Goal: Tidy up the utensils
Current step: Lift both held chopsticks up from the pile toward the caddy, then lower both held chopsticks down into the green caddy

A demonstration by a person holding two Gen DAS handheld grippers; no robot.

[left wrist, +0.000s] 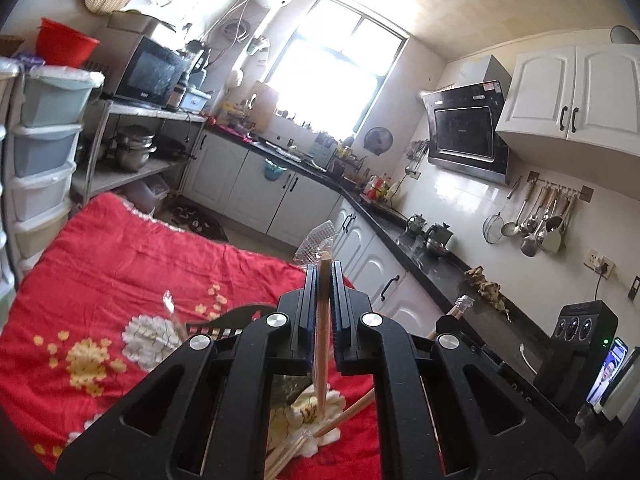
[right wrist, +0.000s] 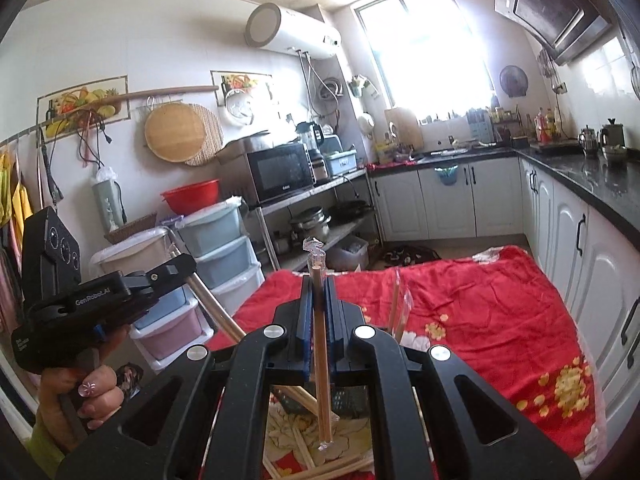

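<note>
**Both grippers clamped on wrapped chopsticks above the red cloth**

The left gripper (left wrist: 324, 270) has its jaws closed on a chopstick (left wrist: 322, 320) sleeved in clear plastic, which stands nearly upright between the blue pads, its top poking out at twelve o'clock of the fingertips. Below it, towards six o'clock, more loose chopsticks (left wrist: 320, 436) lie crossed on the red flowered cloth (left wrist: 140, 256). A dark slotted basket (left wrist: 224, 326) sits on the cloth at about nine o'clock of the jaws.

The right gripper (right wrist: 319, 282) is likewise closed on a wrapped chopstick (right wrist: 320, 352), upright, with the crumpled plastic end above its tip. Under it lie further chopsticks (right wrist: 304, 400) and the basket (right wrist: 348, 400). At nine o'clock in the right wrist view, a hand (right wrist: 86, 388) holds the other gripper's handle.

Beyond the cloth, white cabinets (right wrist: 448, 200) and a dark counter (left wrist: 440, 280) run round the kitchen, a microwave (right wrist: 280, 176) at eleven o'clock.
</note>
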